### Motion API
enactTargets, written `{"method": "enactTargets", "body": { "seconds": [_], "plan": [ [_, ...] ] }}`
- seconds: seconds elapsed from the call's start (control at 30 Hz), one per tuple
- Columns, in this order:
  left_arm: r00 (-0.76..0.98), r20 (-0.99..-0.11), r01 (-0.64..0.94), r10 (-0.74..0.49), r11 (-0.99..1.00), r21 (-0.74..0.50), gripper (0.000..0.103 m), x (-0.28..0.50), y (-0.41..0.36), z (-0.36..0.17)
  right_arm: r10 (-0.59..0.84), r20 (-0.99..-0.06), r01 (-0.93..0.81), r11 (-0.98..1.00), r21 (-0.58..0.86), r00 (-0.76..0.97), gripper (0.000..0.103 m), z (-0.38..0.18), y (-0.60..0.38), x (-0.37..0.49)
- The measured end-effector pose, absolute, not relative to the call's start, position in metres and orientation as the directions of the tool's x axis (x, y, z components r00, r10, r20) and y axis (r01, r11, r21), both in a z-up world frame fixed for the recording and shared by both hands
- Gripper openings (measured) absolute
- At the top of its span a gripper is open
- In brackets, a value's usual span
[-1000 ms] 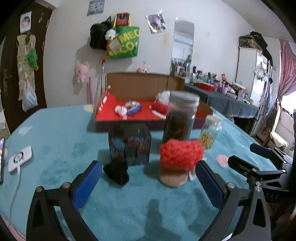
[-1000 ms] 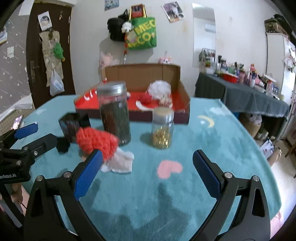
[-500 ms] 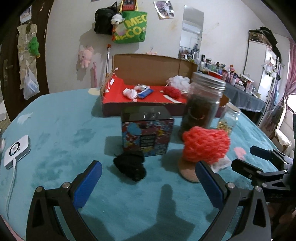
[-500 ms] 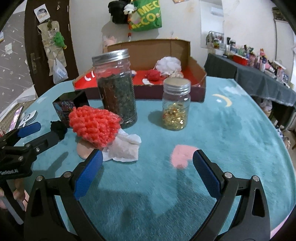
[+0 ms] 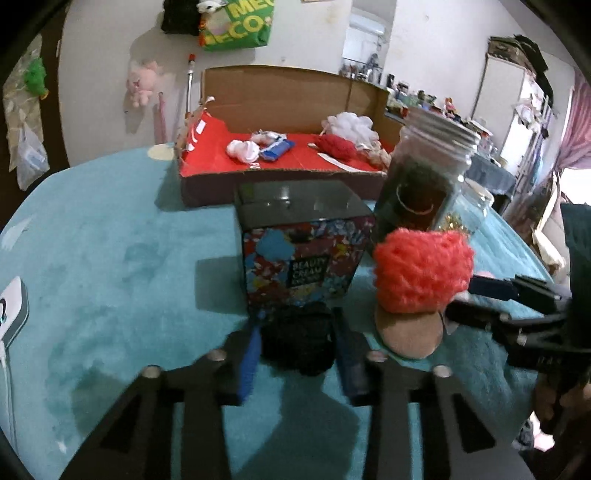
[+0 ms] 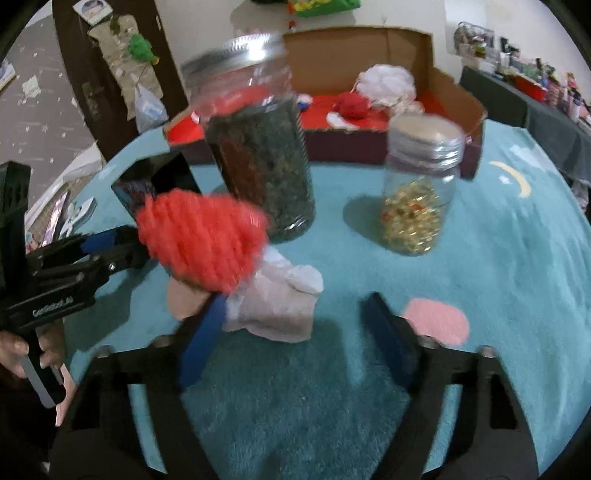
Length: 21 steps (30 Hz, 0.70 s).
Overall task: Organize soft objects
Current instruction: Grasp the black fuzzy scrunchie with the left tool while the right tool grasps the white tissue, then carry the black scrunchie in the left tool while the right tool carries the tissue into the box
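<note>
The left gripper (image 5: 297, 341), wide open a moment ago, has closed its jaws around the black soft toy (image 5: 298, 338) between them on the teal tablecloth (image 5: 110, 280); the right gripper (image 6: 295, 332), jaws half-narrowed but gripping nothing, nears the red knitted toy (image 6: 203, 240), suggesting pickups toward the cardboard box (image 5: 295, 88).

Chunky red knit (image 5: 423, 271), fuzzy teal tablecloth (image 5: 129, 277)

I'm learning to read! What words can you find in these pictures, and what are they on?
"BEAUTY CREAM": on the colorful box; smaller lines below too blurred.
"ME" / "ECO.": cut off, on the green bag.
Left claw's side label: too blurred.
Red box flap: unreadable.
</note>
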<state>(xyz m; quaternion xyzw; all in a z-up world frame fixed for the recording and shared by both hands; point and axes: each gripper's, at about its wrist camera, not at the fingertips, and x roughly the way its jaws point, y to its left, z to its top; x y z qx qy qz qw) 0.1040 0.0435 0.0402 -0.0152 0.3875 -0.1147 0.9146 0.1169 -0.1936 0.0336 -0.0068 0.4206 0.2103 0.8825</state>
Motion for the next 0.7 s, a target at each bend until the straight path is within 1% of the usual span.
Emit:
{"method": "enactTargets", "body": {
  "seconds": [0.07,0.13,0.17,0.23,0.3,0.43,0.7],
  "plan": [
    [0.674,-0.702,0.203,-0.230,0.971,-0.123,0.032,0.103,0.044,0.042,0.389,-0.735,-0.396,0.901,0.177,0.555,0.034,0.035,-0.193,0.116],
    [0.674,-0.698,0.212,-0.241,0.969,-0.130,0.030,0.100,0.044,0.044,0.417,-0.730,-0.418,0.887,0.196,0.541,0.029,0.034,-0.194,0.115],
    [0.672,-0.698,0.217,-0.248,0.967,-0.134,0.030,0.099,0.044,0.046,0.424,-0.726,-0.424,0.883,0.200,0.541,0.020,0.034,-0.194,0.114],
    [0.672,-0.691,0.234,-0.269,0.961,-0.146,0.030,0.096,0.042,0.050,0.445,-0.717,-0.440,0.873,0.212,0.537,0.020,0.035,-0.193,0.111],
    [0.674,-0.682,0.253,-0.285,0.956,-0.149,0.030,0.092,0.038,0.055,0.429,-0.708,-0.441,0.879,0.184,0.561,0.019,0.038,-0.193,0.106],
    [0.673,-0.665,0.300,-0.324,0.941,-0.155,0.030,0.089,0.029,0.062,0.432,-0.687,-0.428,0.883,0.192,0.584,0.019,0.045,-0.201,0.101],
    [0.659,-0.670,0.324,-0.340,0.933,-0.156,0.030,0.091,0.021,0.062,0.427,-0.669,-0.412,0.890,0.194,0.608,0.019,0.055,-0.209,0.100]
  ]
}}
